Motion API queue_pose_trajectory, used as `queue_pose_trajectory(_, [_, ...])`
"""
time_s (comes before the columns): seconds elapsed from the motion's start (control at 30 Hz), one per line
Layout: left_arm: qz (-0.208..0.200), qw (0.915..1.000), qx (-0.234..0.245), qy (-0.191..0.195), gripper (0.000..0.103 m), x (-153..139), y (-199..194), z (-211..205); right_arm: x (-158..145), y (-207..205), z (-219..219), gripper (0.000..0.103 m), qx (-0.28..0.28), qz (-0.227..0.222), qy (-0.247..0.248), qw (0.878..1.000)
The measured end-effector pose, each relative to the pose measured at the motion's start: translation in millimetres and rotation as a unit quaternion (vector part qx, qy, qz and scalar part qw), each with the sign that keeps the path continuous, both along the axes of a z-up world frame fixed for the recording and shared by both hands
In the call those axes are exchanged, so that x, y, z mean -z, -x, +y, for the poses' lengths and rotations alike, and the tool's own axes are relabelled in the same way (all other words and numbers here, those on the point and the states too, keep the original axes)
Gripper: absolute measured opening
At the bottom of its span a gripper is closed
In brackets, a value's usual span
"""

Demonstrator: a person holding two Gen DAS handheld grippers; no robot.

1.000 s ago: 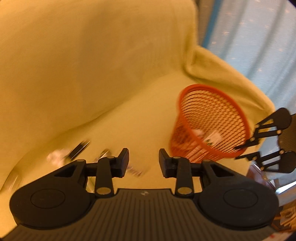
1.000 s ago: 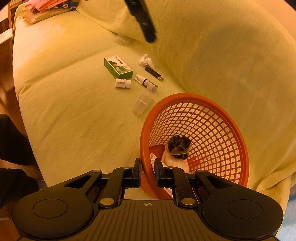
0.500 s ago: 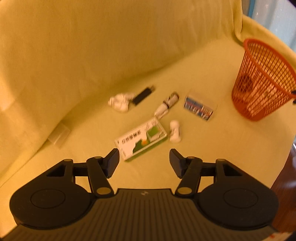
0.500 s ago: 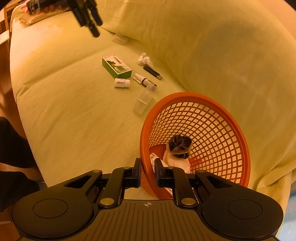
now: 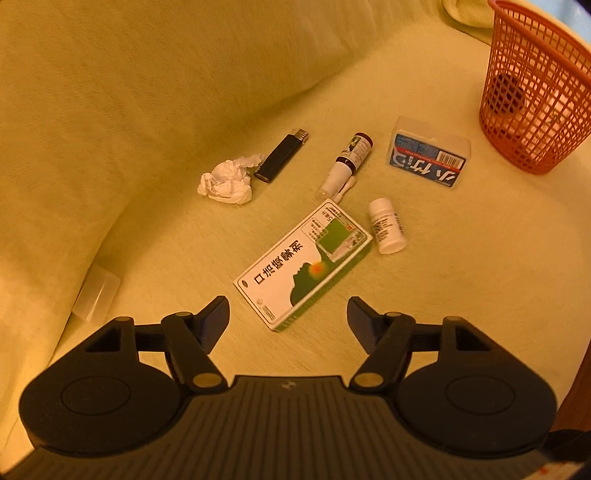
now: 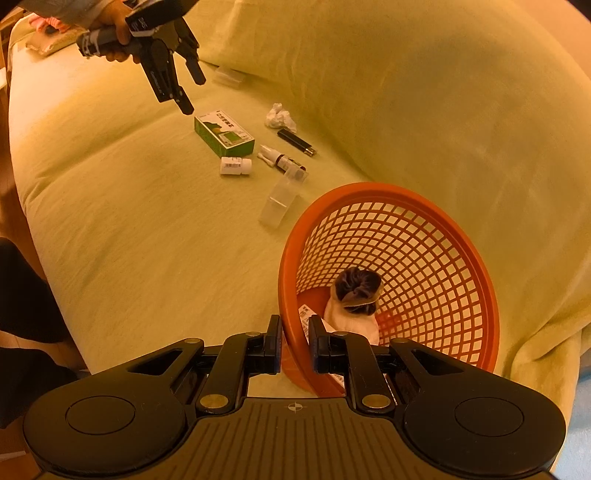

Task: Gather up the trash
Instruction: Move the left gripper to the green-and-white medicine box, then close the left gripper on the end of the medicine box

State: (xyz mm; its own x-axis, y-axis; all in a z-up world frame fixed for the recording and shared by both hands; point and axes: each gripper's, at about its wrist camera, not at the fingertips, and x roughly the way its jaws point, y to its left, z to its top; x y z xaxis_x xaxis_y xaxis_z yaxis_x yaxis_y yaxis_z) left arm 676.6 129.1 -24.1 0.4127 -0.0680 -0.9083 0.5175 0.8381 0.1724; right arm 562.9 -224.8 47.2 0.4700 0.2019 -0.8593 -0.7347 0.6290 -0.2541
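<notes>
Your left gripper (image 5: pixel 288 314) hung above the yellow-covered sofa (image 5: pixel 461 295) with its jaws spread wide and nothing between them, poised just over the near end of the green-and-white carton (image 5: pixel 303 264). Beyond the carton lay the rest of the scattered trash: a small white pill bottle (image 5: pixel 386 230) just beside its far corner, a dark-capped vial (image 5: pixel 347 162) with a cotton swab touching it, a black lighter (image 5: pixel 281 155), a crumpled tissue (image 5: pixel 227 181) touching the lighter's end, and a clear plastic box with a blue label (image 5: pixel 428 157). A second clear plastic case (image 5: pixel 96 293) sat against the base of the backrest, apart from the group.

Your right gripper (image 6: pixel 294 347) held the near rim of the orange mesh basket (image 6: pixel 443 229), its jaws closed on either side of the rim wall. The basket stood tilted on the sofa seat near the armrest and contained a dark wad on pale paper (image 6: pixel 356 295). From the right wrist view, your hand (image 6: pixel 114 29) gripped the left tool's handle above the carton (image 6: pixel 223 133).
</notes>
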Motion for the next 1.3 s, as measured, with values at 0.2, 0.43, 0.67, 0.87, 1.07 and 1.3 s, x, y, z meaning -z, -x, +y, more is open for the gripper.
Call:
queue_pose_trajectory(0.2, [0.012, 0.9994, 0.029, -0.011, 0.067, 15, -13, 1, 0, -1, 4, 0.011, 0.013, 0.003, 0.003, 1.0])
queue_pose_trajectory(0.43, [0.015, 0.998, 0.06, -0.015, 0.067, 28, -23, -2, 1, -5, 9, 0.011, 0.021, 0.006, 0.007, 1.0])
queue_pose_trajectory(0.67, [0.023, 0.9931, 0.111, -0.028, 0.068, 54, -34, -14, 2, -5, 10, 0.011, 0.027, 0.006, 0.008, 1.0])
queue_pose_trajectory(0.87, [0.034, 0.9894, 0.134, -0.044, 0.072, 70, -42, -14, 3, -4, 12, 0.011, 0.031, 0.005, 0.01, 0.999])
queue_pose_trajectory(1.07, [0.03, 0.9882, 0.146, -0.036, 0.055, 66, -33, -17, 4, -4, 14, 0.011, 0.036, 0.003, 0.009, 0.999])
queue_pose_trajectory(1.3, [0.02, 0.9962, 0.085, 0.002, 0.051, 41, -20, -15, 4, -5, 15, 0.011, 0.038, -0.002, 0.005, 0.999])
